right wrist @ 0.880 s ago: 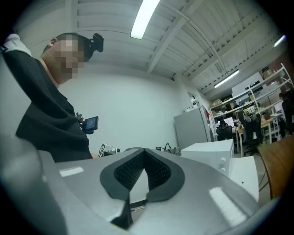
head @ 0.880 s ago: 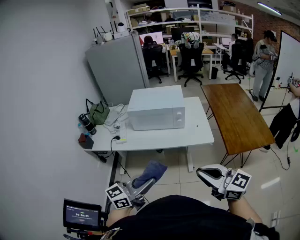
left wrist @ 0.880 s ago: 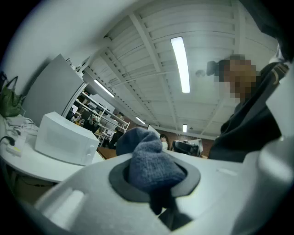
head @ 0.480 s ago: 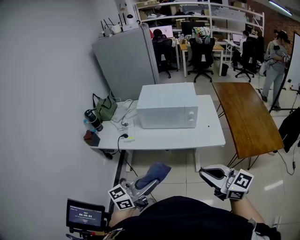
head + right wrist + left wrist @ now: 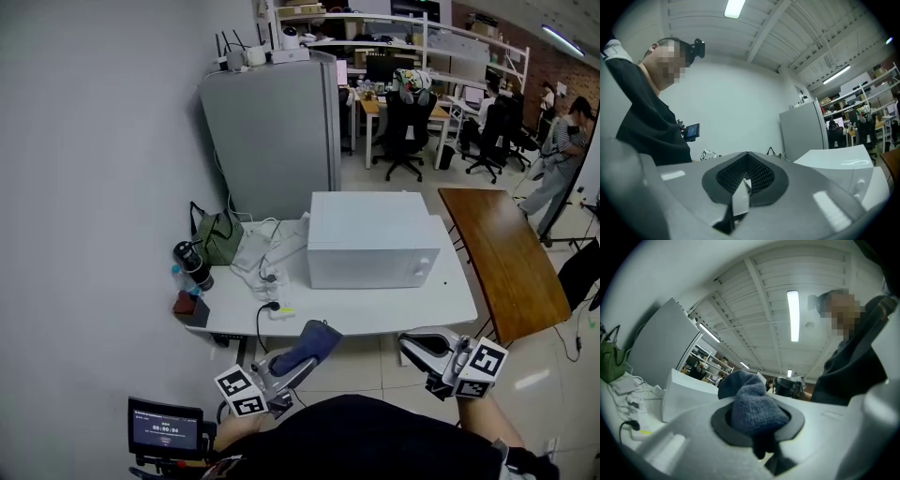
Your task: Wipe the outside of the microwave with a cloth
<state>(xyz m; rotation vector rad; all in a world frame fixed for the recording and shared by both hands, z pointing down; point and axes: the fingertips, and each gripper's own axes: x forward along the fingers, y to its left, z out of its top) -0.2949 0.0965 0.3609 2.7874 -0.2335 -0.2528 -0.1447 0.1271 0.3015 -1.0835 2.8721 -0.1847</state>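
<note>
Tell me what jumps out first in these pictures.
A white microwave sits on the white table by the wall, straight ahead. Nearest the camera, the left gripper is shut on a blue cloth, and the right gripper is shut and empty, neither touching the microwave.

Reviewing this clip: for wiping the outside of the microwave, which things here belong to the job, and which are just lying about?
In the job:
microwave
blue cloth, clamped in the left gripper

Lying about:
green bag
black flask
cables
wooden table
right gripper, shut on nothing, idle
</note>
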